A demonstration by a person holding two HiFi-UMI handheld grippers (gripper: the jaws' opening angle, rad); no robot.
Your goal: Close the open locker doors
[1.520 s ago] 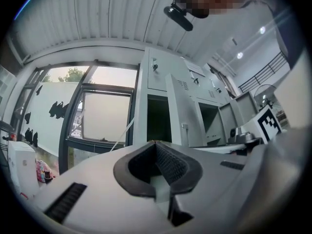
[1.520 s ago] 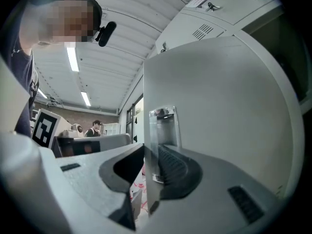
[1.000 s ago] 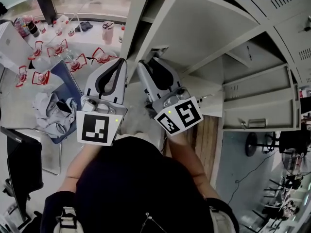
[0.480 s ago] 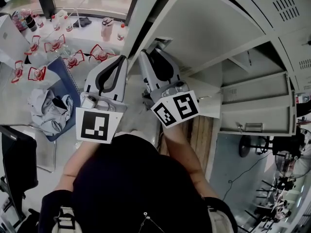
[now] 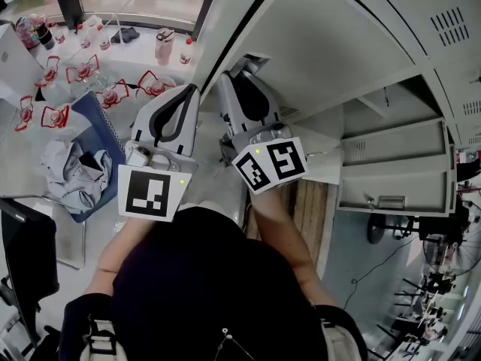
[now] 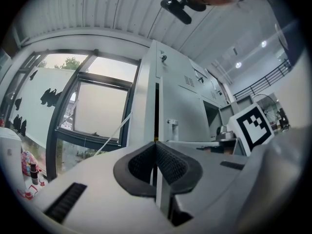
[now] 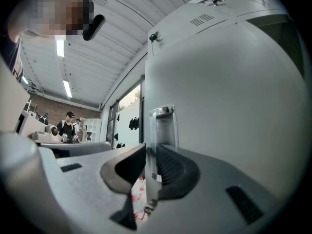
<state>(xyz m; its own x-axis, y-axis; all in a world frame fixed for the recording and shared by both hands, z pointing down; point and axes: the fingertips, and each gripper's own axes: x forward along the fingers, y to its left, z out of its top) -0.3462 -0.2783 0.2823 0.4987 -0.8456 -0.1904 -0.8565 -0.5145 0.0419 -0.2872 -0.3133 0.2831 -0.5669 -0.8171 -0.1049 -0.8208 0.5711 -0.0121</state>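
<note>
A tall grey locker door (image 5: 331,43) stands open above me, and its free edge runs down to my right gripper (image 5: 237,72). In the right gripper view the door (image 7: 229,96) fills the right side. Its edge, with a small clear latch plate (image 7: 163,126), sits between the jaws of my right gripper (image 7: 150,152). These jaws have just been closing and the pads press on that edge. My left gripper (image 5: 191,89) hangs beside it to the left. Its pads meet with nothing between them (image 6: 156,145), and it points at the locker's side wall (image 6: 180,101).
Two lower locker doors (image 5: 398,171) stand open at the right. Several bottles and red-framed items (image 5: 90,81) lie on the floor by the window at the left, with a heap of cloth (image 5: 71,168) and a black chair (image 5: 30,254). People stand far off (image 7: 66,126).
My right gripper has slid a little farther up the view along the door's edge, and its jaws have narrowed. The left gripper has stayed where it was.
</note>
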